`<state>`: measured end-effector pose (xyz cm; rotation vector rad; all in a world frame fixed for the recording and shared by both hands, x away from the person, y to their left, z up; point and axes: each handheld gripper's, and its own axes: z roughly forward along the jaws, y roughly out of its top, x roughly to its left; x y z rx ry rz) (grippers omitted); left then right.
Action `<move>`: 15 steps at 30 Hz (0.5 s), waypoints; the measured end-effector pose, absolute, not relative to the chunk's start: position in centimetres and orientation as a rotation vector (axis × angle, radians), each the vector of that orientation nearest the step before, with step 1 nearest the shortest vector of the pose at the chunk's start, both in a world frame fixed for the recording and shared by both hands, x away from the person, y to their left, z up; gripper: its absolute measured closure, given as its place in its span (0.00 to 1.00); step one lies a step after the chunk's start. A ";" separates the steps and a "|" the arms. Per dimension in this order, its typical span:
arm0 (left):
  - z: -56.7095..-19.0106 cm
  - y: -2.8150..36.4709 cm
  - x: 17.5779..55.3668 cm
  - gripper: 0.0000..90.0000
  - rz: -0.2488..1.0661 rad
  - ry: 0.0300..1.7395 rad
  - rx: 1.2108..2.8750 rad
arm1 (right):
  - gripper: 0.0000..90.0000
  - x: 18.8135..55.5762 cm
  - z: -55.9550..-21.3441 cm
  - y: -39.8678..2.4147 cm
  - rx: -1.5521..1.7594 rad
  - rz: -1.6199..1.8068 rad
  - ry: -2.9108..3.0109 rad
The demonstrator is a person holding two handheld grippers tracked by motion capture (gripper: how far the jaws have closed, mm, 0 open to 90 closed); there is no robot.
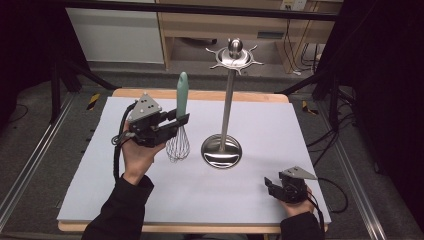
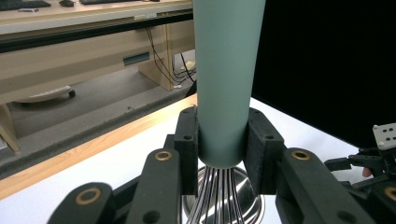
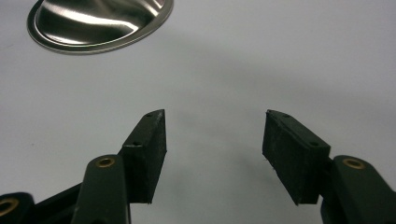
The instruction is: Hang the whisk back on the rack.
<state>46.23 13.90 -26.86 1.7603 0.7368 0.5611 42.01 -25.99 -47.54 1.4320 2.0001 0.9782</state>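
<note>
A whisk (image 1: 179, 125) with a pale green handle (image 2: 224, 79) and steel wires (image 2: 218, 198) stands upright, handle up, held off the white table. My left gripper (image 1: 176, 123) is shut on the lower end of that handle, one jaw on each side. To its right stands a steel utensil stand (image 1: 227, 95) with a round base (image 1: 221, 150) and a hooked crown on top. My right gripper (image 1: 270, 188) rests low near the table's front right, open, with nothing between its jaws; the stand's base (image 3: 100, 21) lies ahead of it.
The white table top (image 1: 260, 125) has a wooden far edge. Behind it are a wooden desk and cables on the floor (image 1: 295, 35). Dark curtains flank both sides. My right gripper (image 2: 378, 161) shows at the far right of the left gripper view.
</note>
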 end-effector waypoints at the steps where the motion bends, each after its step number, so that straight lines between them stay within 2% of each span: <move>1: -26.8 13.8 46.3 0.76 0.559 0.737 1.761 | 0.45 42.0 -47.5 -26.0 1.433 0.977 2.000; 15: -26.5 12.3 47.3 0.76 0.536 0.721 1.765 | 0.45 42.1 -47.6 -26.0 1.434 0.979 1.999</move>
